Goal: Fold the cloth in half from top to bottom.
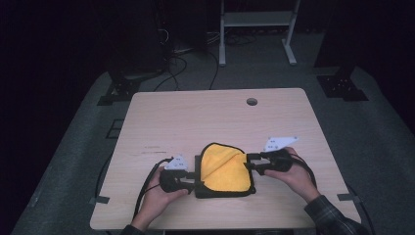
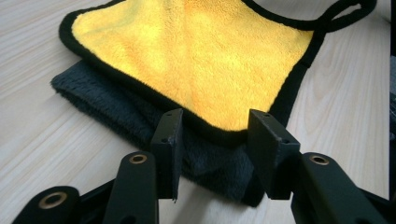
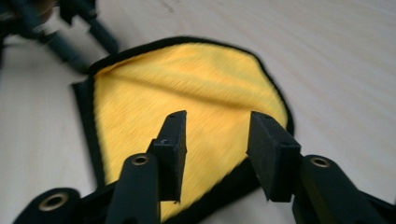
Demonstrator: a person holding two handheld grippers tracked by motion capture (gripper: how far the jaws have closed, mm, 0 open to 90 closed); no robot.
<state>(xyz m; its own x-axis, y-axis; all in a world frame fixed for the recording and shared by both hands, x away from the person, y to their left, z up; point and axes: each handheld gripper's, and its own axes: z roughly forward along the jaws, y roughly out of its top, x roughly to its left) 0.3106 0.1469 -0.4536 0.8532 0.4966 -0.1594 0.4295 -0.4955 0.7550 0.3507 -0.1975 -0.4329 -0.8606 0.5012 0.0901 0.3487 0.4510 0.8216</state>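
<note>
A yellow cloth [image 1: 224, 169] with a black border lies folded on the wooden table [image 1: 195, 112], its dark grey underside showing along the left and front edges. My left gripper [image 1: 197, 183] sits at the cloth's left edge. In the left gripper view the jaws stand apart, and the left gripper [image 2: 215, 121] is open over the grey layer of the cloth [image 2: 196, 60], its pads pressing on nothing. My right gripper [image 1: 249, 161] is at the cloth's right edge. In the right gripper view the right gripper [image 3: 217, 123] hangs open just above the yellow face of the cloth [image 3: 187, 93].
A round cable hole [image 1: 251, 102] is near the table's far edge. Beyond the table, on the grey floor, stand a white frame [image 1: 257, 29], black stand bases [image 1: 120, 90] and loose cables [image 1: 181, 63]. Bare tabletop surrounds the cloth.
</note>
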